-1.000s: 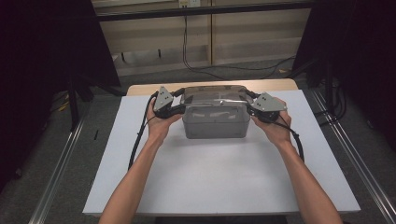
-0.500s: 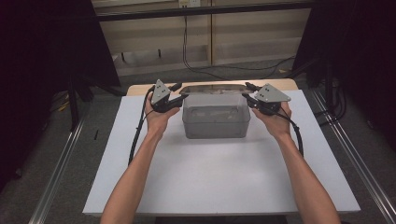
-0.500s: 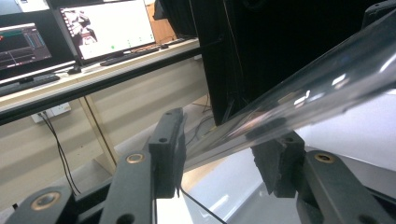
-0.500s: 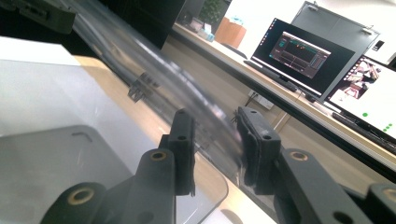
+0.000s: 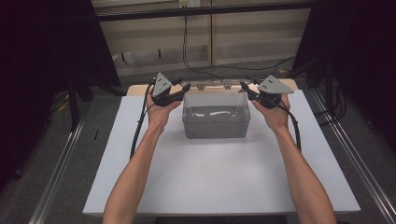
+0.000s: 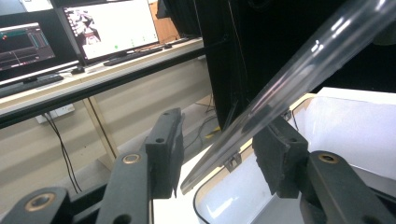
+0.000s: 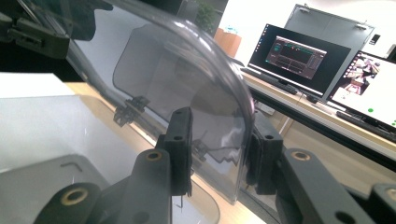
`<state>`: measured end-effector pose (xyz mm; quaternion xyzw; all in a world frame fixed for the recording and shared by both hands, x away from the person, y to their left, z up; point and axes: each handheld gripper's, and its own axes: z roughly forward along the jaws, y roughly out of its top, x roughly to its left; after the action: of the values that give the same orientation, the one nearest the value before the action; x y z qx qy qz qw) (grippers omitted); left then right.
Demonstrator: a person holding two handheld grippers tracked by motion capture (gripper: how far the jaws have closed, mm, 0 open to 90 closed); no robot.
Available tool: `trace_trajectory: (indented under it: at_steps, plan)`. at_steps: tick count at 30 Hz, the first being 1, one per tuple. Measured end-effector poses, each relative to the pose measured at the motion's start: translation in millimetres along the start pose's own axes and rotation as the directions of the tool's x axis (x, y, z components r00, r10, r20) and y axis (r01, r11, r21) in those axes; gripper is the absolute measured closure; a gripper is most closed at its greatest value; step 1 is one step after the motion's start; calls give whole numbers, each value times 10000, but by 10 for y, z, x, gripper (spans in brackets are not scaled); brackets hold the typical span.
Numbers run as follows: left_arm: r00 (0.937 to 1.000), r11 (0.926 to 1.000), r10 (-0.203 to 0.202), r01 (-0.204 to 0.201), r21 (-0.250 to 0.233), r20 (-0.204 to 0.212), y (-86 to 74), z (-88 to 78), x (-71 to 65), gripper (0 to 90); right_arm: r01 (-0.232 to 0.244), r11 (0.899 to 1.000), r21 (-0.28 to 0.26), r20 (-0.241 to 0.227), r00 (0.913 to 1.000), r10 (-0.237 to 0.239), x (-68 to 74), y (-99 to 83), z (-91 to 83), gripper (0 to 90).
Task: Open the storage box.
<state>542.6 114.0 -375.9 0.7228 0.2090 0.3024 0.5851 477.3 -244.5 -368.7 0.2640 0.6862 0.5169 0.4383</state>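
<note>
The clear lid [image 5: 215,91] of the grey plastic box [image 5: 215,122] has swung up since 1 second ago. Then it lay flat across the top of the box with both hands pressed close at its 2 ends; half a second ago it was partly raised; now it stands tilted back on the hinges [image 5: 214,86] at the far rim, and the inside of the box is open to view. The box itself sits in the same spot, toward the far middle of the white surface [image 5: 219,182].

The left gripper [image 5: 181,90] and right gripper [image 5: 247,88] have risen and spread apart with the lid, 1 at each end. In the left gripper view the lid's edge [image 6: 261,105] runs between narrow jaws, resting against one pad, with a gap at the other. In the right gripper view the curved edge [image 7: 243,135] sits between narrow jaws, close to one pad; whether either pair truly pinches it I cannot tell.

Judging by this, the opening is well along: what remains is tipping the lid past upright so it rests open.
</note>
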Motion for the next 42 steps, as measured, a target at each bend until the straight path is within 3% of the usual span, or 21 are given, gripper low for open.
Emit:
trace_trajectory:
  at_steps: [7, 18, 32, 42]
  plan:
    - [9997, 10000, -6, 4, 84, 243, 26, 90, 10, 552, -646, 9975, -281, -64, 9979, 645, -49, -27, 44, 652]
    - [9999, 9997, 27, -30, 257, 116, 36, 187, 70, 571, -1284, 9906, -465, -29, 9917, 1284, -154, -26, 172, 644]
    - [9995, 9994, -298, 295, 187, 146, 18, 260, 92, 594, -1538, 9875, -349, -21, 9881, 1538, -211, -6, 219, 639]
    - [9993, 9983, -379, 377, 453, 31, -47, 289, 154, 584, -1824, 9830, -188, -34, 9832, 1824, -277, -90, 248, 673]
